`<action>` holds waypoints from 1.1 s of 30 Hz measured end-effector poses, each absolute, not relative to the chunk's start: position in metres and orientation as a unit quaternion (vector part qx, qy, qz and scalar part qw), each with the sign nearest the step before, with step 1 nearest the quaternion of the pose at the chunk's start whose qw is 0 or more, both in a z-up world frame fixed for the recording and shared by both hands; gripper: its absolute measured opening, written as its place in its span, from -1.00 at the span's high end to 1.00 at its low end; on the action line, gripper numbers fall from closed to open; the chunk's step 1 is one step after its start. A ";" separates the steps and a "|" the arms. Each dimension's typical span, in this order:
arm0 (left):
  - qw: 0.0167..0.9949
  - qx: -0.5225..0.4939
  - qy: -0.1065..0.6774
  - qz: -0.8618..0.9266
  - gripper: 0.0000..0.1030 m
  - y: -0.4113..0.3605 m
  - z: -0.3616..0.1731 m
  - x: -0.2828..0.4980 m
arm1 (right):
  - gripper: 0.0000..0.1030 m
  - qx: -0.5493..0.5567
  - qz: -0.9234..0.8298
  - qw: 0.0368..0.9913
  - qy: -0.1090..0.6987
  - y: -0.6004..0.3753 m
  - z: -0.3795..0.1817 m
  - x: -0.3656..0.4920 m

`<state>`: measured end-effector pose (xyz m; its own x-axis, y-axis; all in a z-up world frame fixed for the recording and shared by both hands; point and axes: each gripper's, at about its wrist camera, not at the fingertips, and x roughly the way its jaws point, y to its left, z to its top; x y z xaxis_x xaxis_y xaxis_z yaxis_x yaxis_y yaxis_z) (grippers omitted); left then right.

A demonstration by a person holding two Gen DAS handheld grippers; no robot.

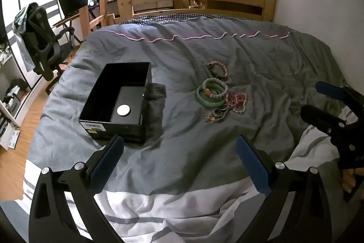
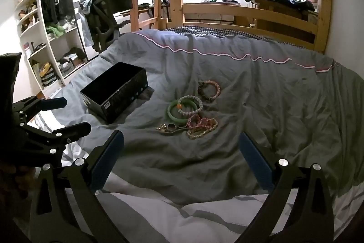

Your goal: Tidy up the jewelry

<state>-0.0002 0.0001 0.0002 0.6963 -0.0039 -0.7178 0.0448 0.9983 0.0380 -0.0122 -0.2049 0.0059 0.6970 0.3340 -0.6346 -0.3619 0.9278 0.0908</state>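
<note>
1. Bedroom, grey duvet spread flat on a wooden bunk bed.
2. Jewelry pile heaped mid-bed, just beside open black box, likely its destination.
3. Left tongs and right tongs spread wide, empty, poised short of the pile.

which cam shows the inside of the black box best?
Left wrist. It looks down into the black box, showing the floor and a white round disc on it. The right wrist view sees the box from a lower side angle: outer walls and rim only, floor and disc hidden.
</note>
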 end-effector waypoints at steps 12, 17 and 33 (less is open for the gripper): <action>0.920 0.028 0.391 -0.011 -0.89 0.000 0.000 0.000 | -0.93 -0.017 0.190 0.920 0.343 -0.206 0.004 -0.010; 0.920 0.028 0.391 -0.013 -0.89 0.000 0.000 -0.001 | -0.93 -0.014 0.187 0.919 0.346 -0.207 0.002 -0.009; 0.919 0.028 0.393 -0.012 -0.89 0.001 -0.004 0.001 | -0.93 -0.025 0.192 0.917 0.349 -0.203 0.001 -0.010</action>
<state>0.0009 0.0013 -0.0043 0.6914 -0.0003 -0.7225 0.0443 0.9981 0.0419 -0.0096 -0.2029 0.0015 0.6825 0.3343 -0.6499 -0.3686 0.9253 0.0889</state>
